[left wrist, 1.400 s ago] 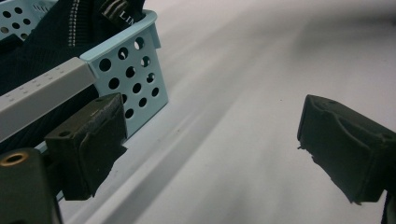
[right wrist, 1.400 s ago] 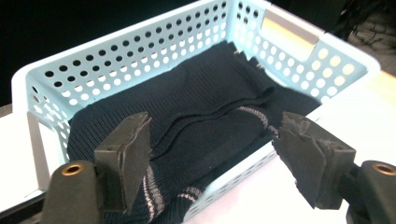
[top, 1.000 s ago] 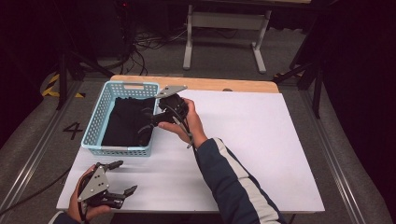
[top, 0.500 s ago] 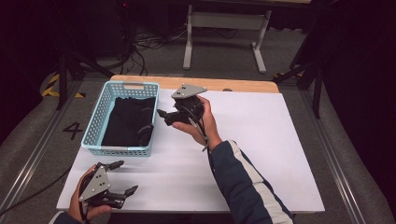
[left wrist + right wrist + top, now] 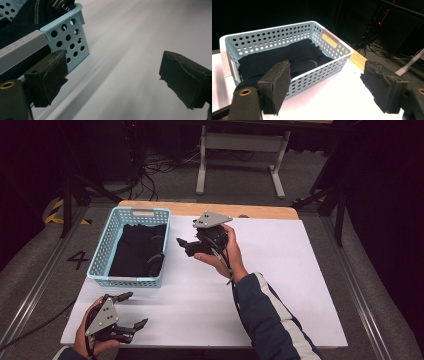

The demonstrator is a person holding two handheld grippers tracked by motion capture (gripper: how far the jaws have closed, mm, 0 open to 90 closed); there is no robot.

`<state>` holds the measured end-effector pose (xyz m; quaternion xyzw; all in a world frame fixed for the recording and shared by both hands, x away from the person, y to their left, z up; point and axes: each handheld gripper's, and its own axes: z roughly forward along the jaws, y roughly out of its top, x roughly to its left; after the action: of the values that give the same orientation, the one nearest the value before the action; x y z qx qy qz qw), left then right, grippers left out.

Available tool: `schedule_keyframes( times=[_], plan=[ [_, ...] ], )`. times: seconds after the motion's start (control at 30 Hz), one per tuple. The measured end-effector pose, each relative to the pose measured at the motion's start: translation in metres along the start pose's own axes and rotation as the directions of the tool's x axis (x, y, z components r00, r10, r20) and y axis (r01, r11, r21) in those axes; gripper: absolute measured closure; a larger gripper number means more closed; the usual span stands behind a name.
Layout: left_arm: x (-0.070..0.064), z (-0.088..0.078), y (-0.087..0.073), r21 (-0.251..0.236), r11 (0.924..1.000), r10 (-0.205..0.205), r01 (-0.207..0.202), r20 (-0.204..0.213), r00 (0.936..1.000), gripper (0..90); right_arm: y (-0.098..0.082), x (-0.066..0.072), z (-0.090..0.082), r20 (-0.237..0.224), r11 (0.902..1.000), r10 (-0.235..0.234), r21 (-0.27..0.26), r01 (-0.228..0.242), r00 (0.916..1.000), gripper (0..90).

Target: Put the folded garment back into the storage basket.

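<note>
My left claw [image 5: 131, 311] rests low on the white counter [image 5: 280, 285] at the 7 o'clock corner in the high view, held in my left hand [image 5: 90, 340]. Its jaws stand wide apart with nothing between them. In the left gripper view, the same jaws frame bare counter surface, and the near corner of the light blue basket [image 5: 67, 37] sits just beside the left jaw.

My right claw [image 5: 184, 245] is held above the counter near its centre, in my right hand [image 5: 227, 255], pointing toward 9 o'clock at the basket [image 5: 107, 245]. Its jaws are also spread apart and hold nothing. The grey three-cornered plate [image 5: 212, 219] sits on top of it.

The basket stands on the counter at 10 o'clock from centre, near the left edge. A dark garment [image 5: 137, 247] lies folded inside it and covers the basket floor. In the right gripper view, the basket [image 5: 332, 42] and the dark garment [image 5: 287, 57] appear between and beyond the open jaws, apart from both. A wooden strip [image 5: 210, 209] of the counter shows along the far edge at 12 o'clock.
</note>
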<state>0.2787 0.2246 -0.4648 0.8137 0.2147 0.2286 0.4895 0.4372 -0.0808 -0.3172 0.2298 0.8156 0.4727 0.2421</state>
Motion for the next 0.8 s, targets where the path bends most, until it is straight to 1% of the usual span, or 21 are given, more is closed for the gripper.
schedule_keyframes(
  times=[0.03, 0.17, 0.37, 0.4, 0.63, 0.77, 0.8],
  plan=[
    [0.0, 0.0, 0.0, -0.001, 1.0, -0.001, 0.001, -0.001, 1.0, 9.0, 0.0, 0.0, -0.002, -0.004, 1.0, -0.007, -0.004, 0.007, 1.0, 22.3],
    [0.0, 0.0, 0.0, 0.0, 1.0, 0.0, 0.0, -0.002, 1.0, 9.0, 0.0, 0.0, -0.006, -0.008, 0.9998, -0.005, -0.019, 0.005, 1.0, 21.8],
    [0.0, 0.0, 0.0, 0.001, 1.0, -0.001, 0.001, 0.001, 1.0, 9.0, -0.002, 0.001, -0.012, 0.018, 0.9994, -0.031, -0.015, 0.032, 0.9993, 20.5],
    [0.0, 0.0, 0.0, 0.002, 1.0, 0.001, -0.001, 0.003, 1.0, 9.0, -0.003, 0.001, -0.013, 0.019, 0.9996, -0.024, -0.017, 0.024, 0.9995, 19.8],
    [0.0, -0.001, 0.0, 0.003, 1.0, 0.001, -0.001, 0.003, 1.0, 9.0, -0.005, 0.0, -0.02, 0.036, 0.9991, -0.038, -0.015, 0.039, 0.9986, 18.2],
    [0.0, 0.0, 0.0, 0.005, 1.0, 0.002, -0.002, 0.003, 1.0, 9.0, -0.007, -0.002, -0.027, 0.045, 0.999, -0.038, -0.021, 0.039, 0.9983, 17.7],
    [0.0, -0.001, 0.0, 0.003, 1.0, 0.001, -0.001, 0.004, 1.0, 9.0, -0.008, -0.002, -0.03, 0.05, 0.9987, -0.046, -0.02, 0.047, 0.9977, 17.4]
  ],
)
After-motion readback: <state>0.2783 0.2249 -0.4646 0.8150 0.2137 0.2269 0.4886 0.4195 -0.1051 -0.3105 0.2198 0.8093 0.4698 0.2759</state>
